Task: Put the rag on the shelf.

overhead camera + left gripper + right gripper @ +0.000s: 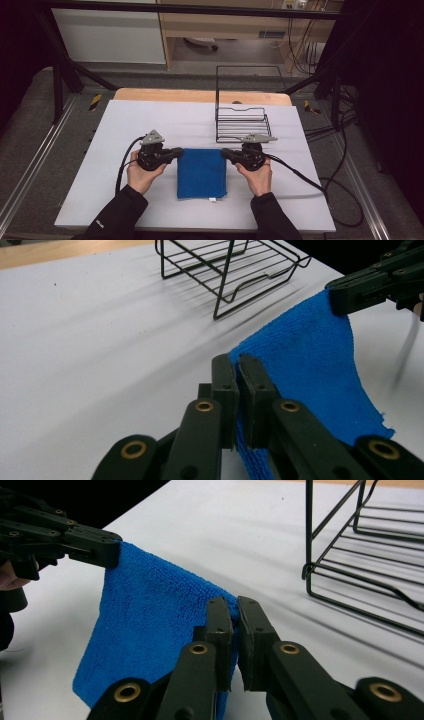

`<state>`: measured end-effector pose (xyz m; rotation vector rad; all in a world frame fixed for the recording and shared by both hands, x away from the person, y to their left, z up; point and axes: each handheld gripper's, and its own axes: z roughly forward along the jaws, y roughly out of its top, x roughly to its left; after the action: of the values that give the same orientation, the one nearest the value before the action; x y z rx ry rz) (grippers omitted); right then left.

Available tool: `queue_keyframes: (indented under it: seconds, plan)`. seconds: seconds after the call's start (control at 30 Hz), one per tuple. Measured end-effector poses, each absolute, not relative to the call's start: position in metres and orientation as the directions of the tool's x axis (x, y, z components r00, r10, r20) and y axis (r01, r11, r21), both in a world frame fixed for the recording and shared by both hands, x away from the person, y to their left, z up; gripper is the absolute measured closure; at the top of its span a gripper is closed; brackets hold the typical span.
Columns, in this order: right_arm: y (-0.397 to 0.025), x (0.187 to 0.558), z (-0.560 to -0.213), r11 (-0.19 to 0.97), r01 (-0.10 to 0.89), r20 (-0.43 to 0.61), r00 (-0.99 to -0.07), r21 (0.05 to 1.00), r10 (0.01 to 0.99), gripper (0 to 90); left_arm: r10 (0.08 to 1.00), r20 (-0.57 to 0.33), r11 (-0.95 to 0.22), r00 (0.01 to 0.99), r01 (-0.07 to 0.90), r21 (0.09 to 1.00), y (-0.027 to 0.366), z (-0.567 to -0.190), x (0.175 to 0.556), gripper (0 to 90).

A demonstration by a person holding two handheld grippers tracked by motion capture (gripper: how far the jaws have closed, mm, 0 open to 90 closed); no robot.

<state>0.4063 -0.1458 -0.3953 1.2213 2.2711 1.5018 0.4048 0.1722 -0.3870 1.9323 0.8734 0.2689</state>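
I hold the blue cloth [202, 173] mid-table, left gripper [176, 152] clamped on its far left corner, right gripper [226, 152] on its far right corner. Wire rack [242, 121] stands just beyond; bare table [125, 120] lies far left.

A white-topped table [125, 125] stands on grey floor [30, 120], wooden cabinets [225, 22] behind it.

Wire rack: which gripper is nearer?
Right. The right gripper sits just in front of the wire rack; the left gripper is farther off, across the blue cloth both grippers pinch.
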Motion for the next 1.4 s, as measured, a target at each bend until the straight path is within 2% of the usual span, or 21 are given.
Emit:
queue_keyframes:
  seconds: [0.83,1.4]
  plan:
    - [-0.157,0.39,-0.356,0.138,0.4,0.202,-0.694,0.906,0.691,85.5,0.659,-0.127,-0.208,0.741,0.343,0.916,0.168,-0.353,0.382,86.2]
    - [-0.164,0.378,-0.333,0.132,0.323,0.142,-0.698,0.937,0.702,85.6,0.661,-0.08,-0.182,0.746,0.262,0.948,0.159,-0.336,0.379,86.2]
